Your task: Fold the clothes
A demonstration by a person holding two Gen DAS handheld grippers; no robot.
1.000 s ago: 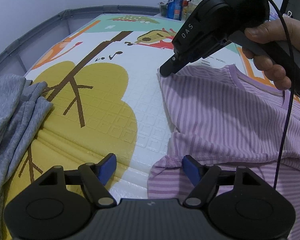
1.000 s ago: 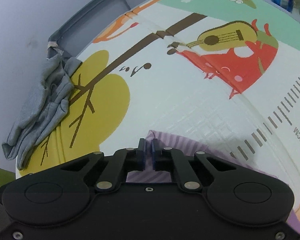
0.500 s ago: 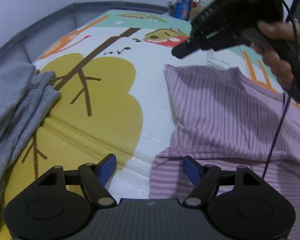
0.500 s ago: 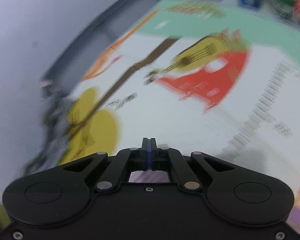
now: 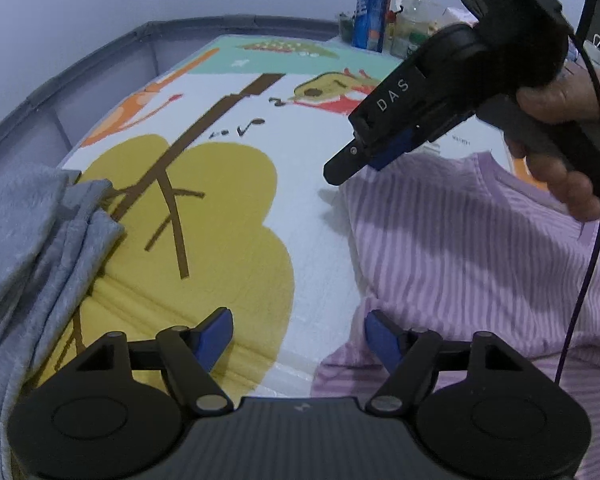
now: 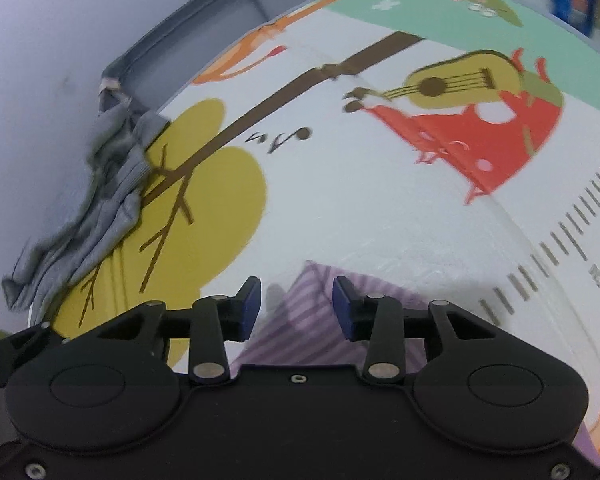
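Shirt [image 5: 472, 256] is laid flat at frame right for folding. Both grippers are parted, nothing held: left gripper [image 5: 298, 338] at its lower edge, right gripper [image 6: 296, 308] over its upper corner.

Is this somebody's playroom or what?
Probably a play corner at home used for laundry: a cartoon play mat with a grey padded edge, a striped purple shirt spread out, grey clothes piled beside it, and snacks and a drink carton at the back.
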